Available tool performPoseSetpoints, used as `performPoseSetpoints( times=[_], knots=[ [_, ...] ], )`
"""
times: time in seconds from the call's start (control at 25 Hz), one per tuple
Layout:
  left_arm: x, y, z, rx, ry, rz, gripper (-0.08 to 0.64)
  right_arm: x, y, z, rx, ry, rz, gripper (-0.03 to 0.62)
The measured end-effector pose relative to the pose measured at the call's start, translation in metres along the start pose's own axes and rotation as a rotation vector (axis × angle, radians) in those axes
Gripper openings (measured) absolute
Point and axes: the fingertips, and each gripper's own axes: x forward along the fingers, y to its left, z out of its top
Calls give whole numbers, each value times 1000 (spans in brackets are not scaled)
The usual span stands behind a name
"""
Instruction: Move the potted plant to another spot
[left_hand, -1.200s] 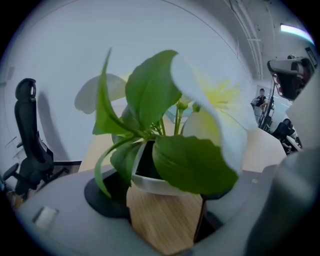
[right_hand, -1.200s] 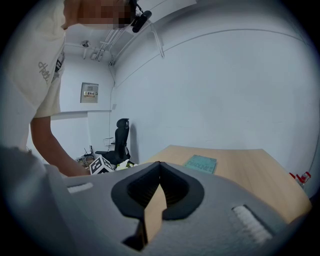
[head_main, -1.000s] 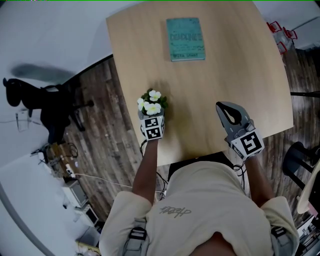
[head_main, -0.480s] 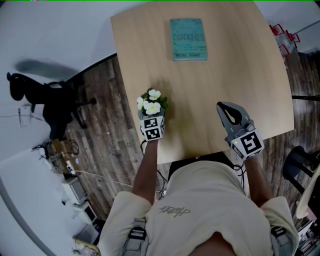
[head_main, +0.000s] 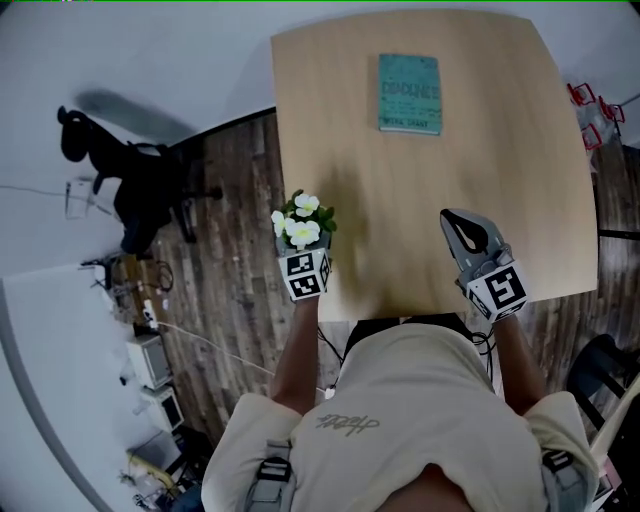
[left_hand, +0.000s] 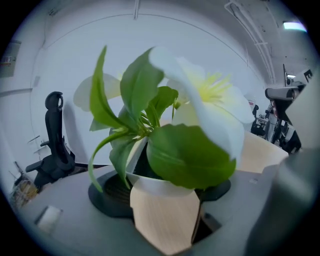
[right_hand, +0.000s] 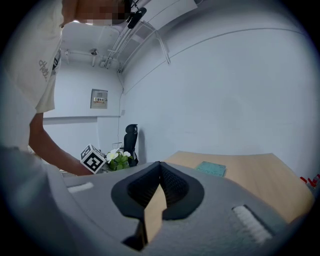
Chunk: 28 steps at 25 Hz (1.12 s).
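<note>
Right now, in the head view, your left gripper (head_main: 303, 248) is wrapped around the potted plant (head_main: 303, 220). The plant shows over the left edge of the wooden table (head_main: 430, 200), near the front corner. You can't tell from here whether its pot touches the top. Your right gripper (head_main: 462, 222) is over the table's front right part, well apart from the plant. A teal book (head_main: 409, 93) lies flat at the far side.

In the left gripper view, your jaws stand wide with the plant's white pot clamped between them. Leaves and a pale flower fill the frame.

In the right gripper view, your jaws are pressed together with nothing between them. The plant shows off to the left, the book to the right.
</note>
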Motion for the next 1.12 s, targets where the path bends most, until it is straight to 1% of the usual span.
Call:
performPoseSetpoints(
  times=[0.24,0.4,0.48,0.64,0.72,0.88,1.12],
  knots=[
    [-44,14,12,-21,-32,64,365,-7,2,-3,2,-14,35,3],
    [-69,12,20,-22,-49,81,365,-13,5,-5,13,-25,42,3],
    [-79,8,27,-32,-66,78,365,-16,4,-6,14,-29,43,3],
    [-92,-2,41,-81,-114,61,365,-22,1,-6,12,-35,40,3],
    [-96,-8,47,-89,-130,50,365,-25,-1,-5,8,-41,36,2],
    [-97,-22,61,-73,-150,28,365,-33,-7,-1,2,-57,25,2],
    [-91,-45,70,-33,-127,2,365,-47,-17,-5,12,-58,14,2]
  ],
)
